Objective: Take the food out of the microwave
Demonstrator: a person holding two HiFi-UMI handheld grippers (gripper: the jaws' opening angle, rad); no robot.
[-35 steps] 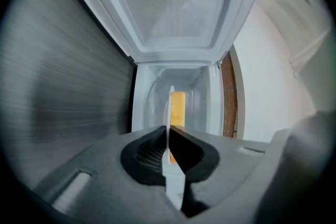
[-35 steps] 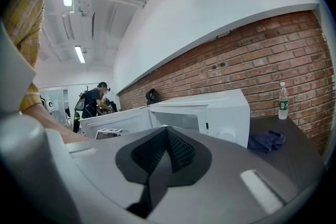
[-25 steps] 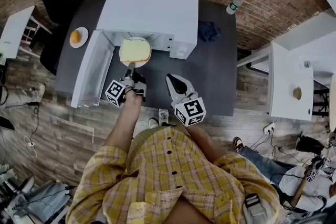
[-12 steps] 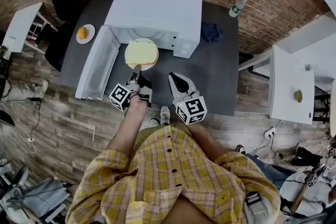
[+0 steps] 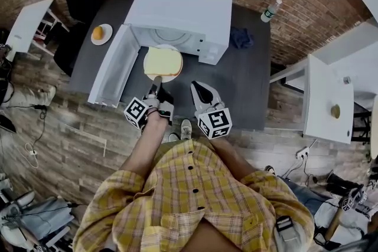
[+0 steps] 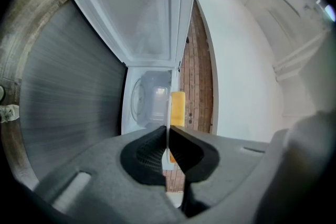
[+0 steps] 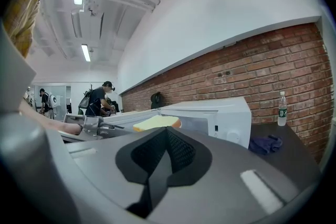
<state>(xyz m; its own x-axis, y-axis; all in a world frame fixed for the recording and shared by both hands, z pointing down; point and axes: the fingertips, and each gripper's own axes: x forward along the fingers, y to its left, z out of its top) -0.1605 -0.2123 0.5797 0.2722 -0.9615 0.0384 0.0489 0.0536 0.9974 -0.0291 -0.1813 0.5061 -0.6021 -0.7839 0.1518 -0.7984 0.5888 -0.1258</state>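
Head view: left gripper (image 5: 156, 81) clamped on plate (image 5: 172, 77) rim, food (image 5: 163, 61) at 12 o'clock beyond jaws; right gripper (image 5: 198, 89) closed, empty.

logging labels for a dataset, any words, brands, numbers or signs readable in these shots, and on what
No text can be read in any view.
Marker cubes: black-and-white square patterns only, no letters.
Water bottle label: too small to read.
Microwave front panel: too blurred, nothing legible.

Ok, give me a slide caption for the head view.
Left hand-held gripper grips the plate of yellow food at the open microwave; right hand-held gripper shut, empty.
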